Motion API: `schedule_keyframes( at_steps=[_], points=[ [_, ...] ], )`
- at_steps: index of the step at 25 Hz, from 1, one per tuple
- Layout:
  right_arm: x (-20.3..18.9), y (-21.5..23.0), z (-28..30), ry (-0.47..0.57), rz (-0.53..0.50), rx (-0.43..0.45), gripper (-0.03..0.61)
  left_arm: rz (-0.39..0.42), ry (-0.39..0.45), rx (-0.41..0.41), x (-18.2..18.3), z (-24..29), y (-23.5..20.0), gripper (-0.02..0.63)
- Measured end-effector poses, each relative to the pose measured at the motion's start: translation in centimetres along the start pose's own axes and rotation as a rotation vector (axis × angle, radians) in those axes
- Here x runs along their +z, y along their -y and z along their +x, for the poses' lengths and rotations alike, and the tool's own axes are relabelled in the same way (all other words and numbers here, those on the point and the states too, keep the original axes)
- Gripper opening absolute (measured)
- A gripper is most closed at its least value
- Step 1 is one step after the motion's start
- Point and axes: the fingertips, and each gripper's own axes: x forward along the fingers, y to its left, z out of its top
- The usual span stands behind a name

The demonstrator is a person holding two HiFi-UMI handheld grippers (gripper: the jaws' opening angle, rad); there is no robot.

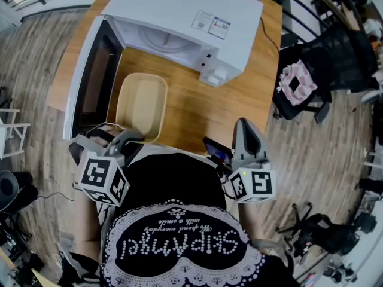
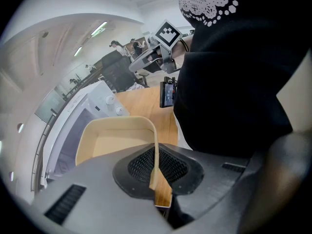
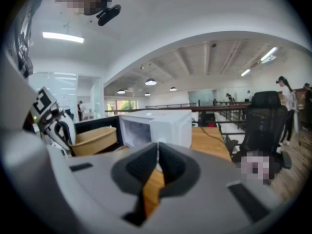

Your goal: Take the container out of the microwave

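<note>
A beige rectangular container (image 1: 142, 103) stands on the wooden table (image 1: 239, 94), outside the white microwave (image 1: 185, 17) and just in front of its open cavity. My left gripper (image 1: 127, 136) is shut on the container's near rim. In the left gripper view the thin wall of the container (image 2: 117, 135) runs between the pads of the left gripper (image 2: 156, 175). My right gripper (image 1: 245, 125) hovers at the table's near edge to the right, shut with nothing in it. In the right gripper view the right gripper (image 3: 157, 164) has its pads meeting, and the microwave (image 3: 156, 126) and the container (image 3: 95, 139) lie beyond.
The microwave door (image 1: 87, 79) stands open to the left, along the table's left side. A small black device with a lit screen (image 1: 216, 151) sits by the person's body. A black office chair (image 1: 335, 58) holding a pink item (image 1: 294, 82) stands right of the table.
</note>
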Motion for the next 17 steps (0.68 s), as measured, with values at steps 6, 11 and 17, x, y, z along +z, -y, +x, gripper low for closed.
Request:
schedule_keyframes(
  at_steps=[6,11,17],
  points=[
    [0.0,0.2,0.0,-0.007,-0.002,-0.004,0.034,0.002,0.001,-0.003,0.1,0.0,-0.2,0.032],
    [-0.1,0.5,0.2,-0.013,0.005,-0.007,0.034,0.008,-0.007,-0.005,0.2,0.1,-0.6,0.032],
    [-0.2,1.3,0.5,-0.016,0.010,-0.014,0.034,0.016,-0.011,-0.004,0.6,0.7,-1.3,0.032]
  ],
)
